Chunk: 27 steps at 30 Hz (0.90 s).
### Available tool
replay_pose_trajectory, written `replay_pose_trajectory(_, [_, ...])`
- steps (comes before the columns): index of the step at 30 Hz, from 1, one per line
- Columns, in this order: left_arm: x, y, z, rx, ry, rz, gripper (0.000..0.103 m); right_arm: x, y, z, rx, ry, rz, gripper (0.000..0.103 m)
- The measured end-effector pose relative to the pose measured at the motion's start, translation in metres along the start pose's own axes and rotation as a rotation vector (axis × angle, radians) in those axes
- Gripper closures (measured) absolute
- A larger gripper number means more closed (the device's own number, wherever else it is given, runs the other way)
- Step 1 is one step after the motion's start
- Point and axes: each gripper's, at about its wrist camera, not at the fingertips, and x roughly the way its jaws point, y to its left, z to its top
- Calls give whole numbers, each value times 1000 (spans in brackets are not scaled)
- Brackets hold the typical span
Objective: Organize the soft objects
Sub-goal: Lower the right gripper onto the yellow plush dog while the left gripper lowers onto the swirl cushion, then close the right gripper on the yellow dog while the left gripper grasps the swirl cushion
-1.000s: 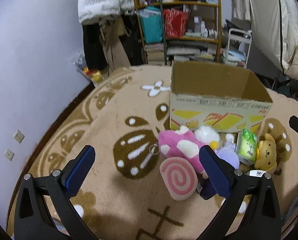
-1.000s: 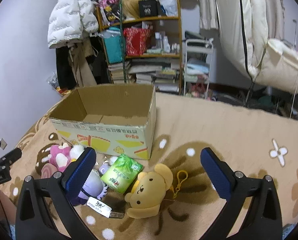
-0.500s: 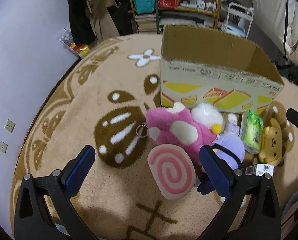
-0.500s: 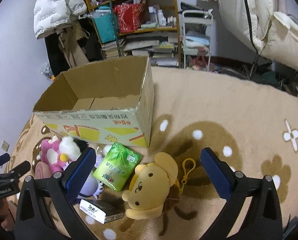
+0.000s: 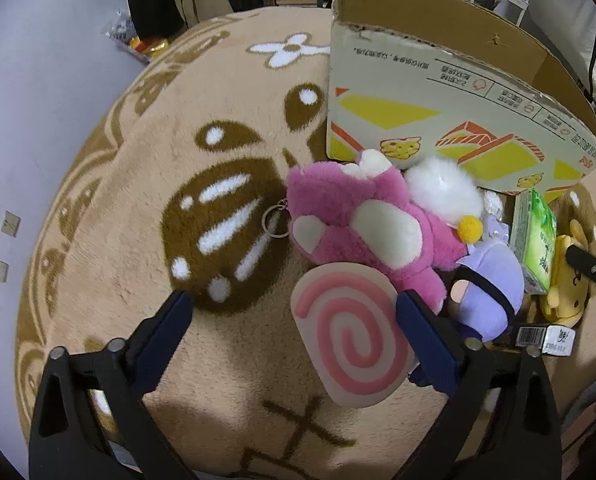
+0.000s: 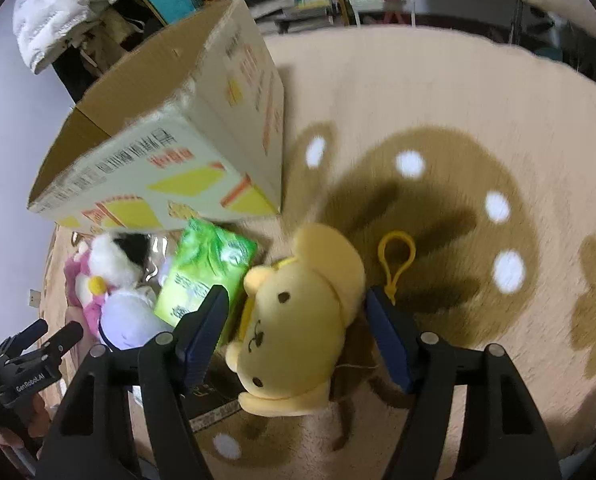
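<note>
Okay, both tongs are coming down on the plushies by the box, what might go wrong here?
The right tongs have just been closing around the yellow dog plush; their left finger crowds the green tissue pack and may drag it. The left tongs sit off-centre over the pink swirl plush, so a pinch may catch only its edge.

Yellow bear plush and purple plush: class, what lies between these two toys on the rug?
The green tissue pack lies between the yellow bear plush and the purple plush, clearest in the right wrist view.
</note>
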Motion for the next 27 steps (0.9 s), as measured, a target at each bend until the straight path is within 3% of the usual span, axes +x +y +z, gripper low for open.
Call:
replay_pose_trajectory(6, [7,1,0,-36,36,-79,22,12,9,3,-41,33,-39,29])
replay_pose_trajectory(15, [6,11,0,-94,47,-170,23,21,17,1,-71,31,-61,29])
replay_pose_trajectory(19, [11,5,-1,-63,62,-128,24,20,22,-5,-89,26,-69,36])
replay_pose_trajectory(20, [12,5,-1,-62,68,-129,26,20,24,-5,-91,20,-73,38])
replay_pose_trajectory(22, [11,3,-5,-71,78,-163,45,10,21,-5,-90,16,-71,43])
replay_pose_trajectory(27, [6,1,-8,-65,59,-175,63,1,20,-6,-85,-3,-45,48])
